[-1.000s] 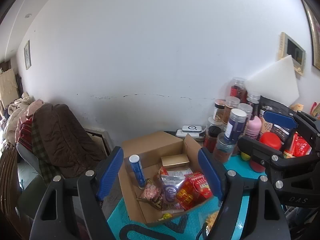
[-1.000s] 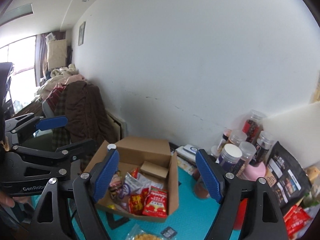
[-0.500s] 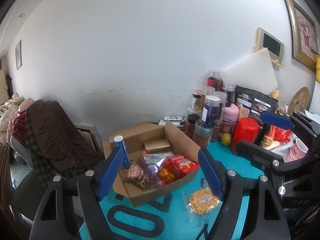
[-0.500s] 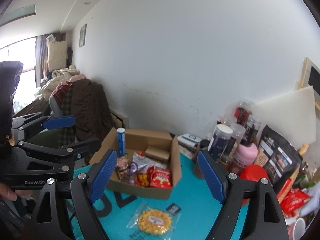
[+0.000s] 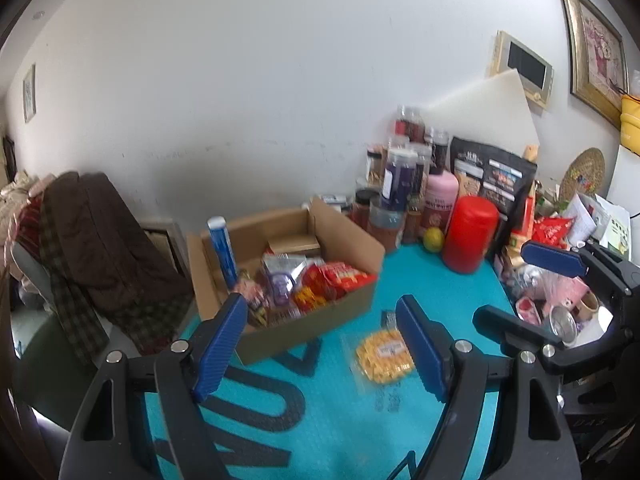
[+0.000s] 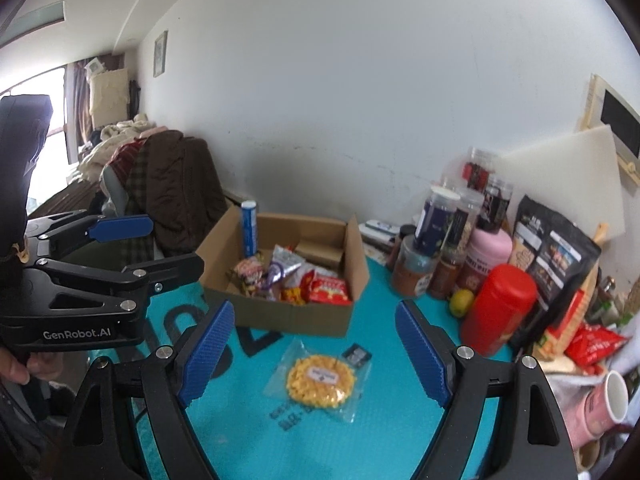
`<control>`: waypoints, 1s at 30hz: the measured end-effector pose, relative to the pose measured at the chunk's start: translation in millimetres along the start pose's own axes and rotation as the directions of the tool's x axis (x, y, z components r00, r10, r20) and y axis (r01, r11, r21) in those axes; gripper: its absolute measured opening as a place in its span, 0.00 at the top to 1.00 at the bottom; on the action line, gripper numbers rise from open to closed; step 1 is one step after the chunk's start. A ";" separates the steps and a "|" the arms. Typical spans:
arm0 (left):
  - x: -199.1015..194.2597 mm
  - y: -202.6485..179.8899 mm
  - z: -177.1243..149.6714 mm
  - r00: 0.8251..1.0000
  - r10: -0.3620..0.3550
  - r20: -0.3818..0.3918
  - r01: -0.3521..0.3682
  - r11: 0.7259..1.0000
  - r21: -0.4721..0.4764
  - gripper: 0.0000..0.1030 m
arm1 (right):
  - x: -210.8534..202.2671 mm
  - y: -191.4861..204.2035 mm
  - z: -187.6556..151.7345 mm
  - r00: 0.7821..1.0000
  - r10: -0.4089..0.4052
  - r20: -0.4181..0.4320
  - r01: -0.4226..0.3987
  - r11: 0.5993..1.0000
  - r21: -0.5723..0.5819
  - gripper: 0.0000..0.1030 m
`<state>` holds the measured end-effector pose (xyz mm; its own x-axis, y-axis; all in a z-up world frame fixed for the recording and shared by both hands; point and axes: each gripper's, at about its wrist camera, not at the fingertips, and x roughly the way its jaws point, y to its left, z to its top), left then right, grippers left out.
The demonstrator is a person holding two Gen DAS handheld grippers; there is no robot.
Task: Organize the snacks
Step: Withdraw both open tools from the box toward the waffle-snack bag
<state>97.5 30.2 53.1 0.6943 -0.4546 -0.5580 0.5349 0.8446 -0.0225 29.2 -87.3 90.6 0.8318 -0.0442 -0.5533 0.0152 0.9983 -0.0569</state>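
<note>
View change: over the last second we have pulled both grippers back and up from the box; a wider stretch of the teal mat (image 6: 384, 432) now shows than a second ago, when the box filled the lower frame.
Left gripper (image 5: 320, 344): released, jaws spread wide, nothing between the blue pads; it hangs above the mat in front of the box.
Right gripper (image 6: 314, 356): released, jaws spread wide and empty; the yellow snack bag sits on the mat between and just ahead of its fingers in the wrist view.
Box (image 6: 288, 312): open cardboard box on the mat, already holding several packets, among them a red packet (image 6: 330, 290), a silver-purple packet (image 6: 280, 266) and a blue tube (image 6: 249, 228) standing upright at the back left corner.
Yellow snack bag (image 6: 320, 378): clear bag of yellow pieces, flat on the mat, in front of the box and apart from it.
Small dark packet (image 6: 357, 356): lies just beside the yellow snack bag, toward the box.
Clutter: jars, a red canister (image 6: 498, 308) and a black pouch (image 6: 554, 256) stand to the right of the box.
Meaning for the task: we judge the box partly filled; the retreat exposes the loose yellow snack bag as the likely next pick, best suited to the right gripper.
Caution: the bag is thin and flat, so we expect a low, edge-on grasp.
</note>
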 end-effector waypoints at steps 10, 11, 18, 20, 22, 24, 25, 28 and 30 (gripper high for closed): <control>24.7 -10.5 -37.4 0.993 -0.049 -0.103 0.047 0.999 -0.021 0.25 | 11.9 -6.0 -42.2 0.996 0.044 -0.071 -0.041 0.998 0.053 0.19; 27.2 -10.8 -39.5 0.992 -0.055 -0.112 0.052 0.998 -0.026 0.25 | 13.7 -7.0 -44.9 0.996 0.050 -0.074 -0.046 0.997 0.058 0.19; 52.1 -15.6 -57.0 0.981 -0.085 -0.174 0.079 0.996 -0.040 0.25 | 33.8 -18.4 -64.6 0.991 0.073 -0.112 -0.065 0.995 0.074 0.19; 60.2 -17.9 -60.6 0.978 -0.079 -0.192 0.074 0.997 -0.034 0.25 | 40.7 -21.1 -69.0 0.989 0.073 -0.128 -0.063 0.995 0.075 0.19; 69.2 -19.4 -64.1 0.974 -0.081 -0.213 0.075 0.997 -0.034 0.25 | 48.6 -24.9 -72.8 0.987 0.073 -0.144 -0.062 0.995 0.080 0.19; 77.3 -19.9 -66.6 0.969 -0.088 -0.232 0.081 0.996 -0.041 0.25 | 58.3 -29.7 -77.1 0.983 0.077 -0.165 -0.063 0.994 0.088 0.19; 82.9 -20.3 -68.1 0.965 -0.096 -0.243 0.087 0.995 -0.046 0.25 | 61.0 -31.3 -78.4 0.982 0.080 -0.170 -0.065 0.994 0.090 0.19; 95.6 -21.0 -71.0 0.960 -0.108 -0.257 0.098 0.994 -0.053 0.25 | 75.8 -39.8 -84.1 0.976 0.094 -0.196 -0.073 0.991 0.111 0.19; 103.0 -22.4 -71.9 0.960 -0.097 -0.263 0.089 0.995 -0.045 0.25 | 84.2 -43.9 -86.9 0.972 0.099 -0.212 -0.073 0.990 0.124 0.19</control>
<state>122.4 -15.2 -63.5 0.4874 -0.4440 -0.7519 0.5723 0.8128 -0.1089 50.3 -138.2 -25.7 0.6924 0.0474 -0.7199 0.0227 0.9959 0.0874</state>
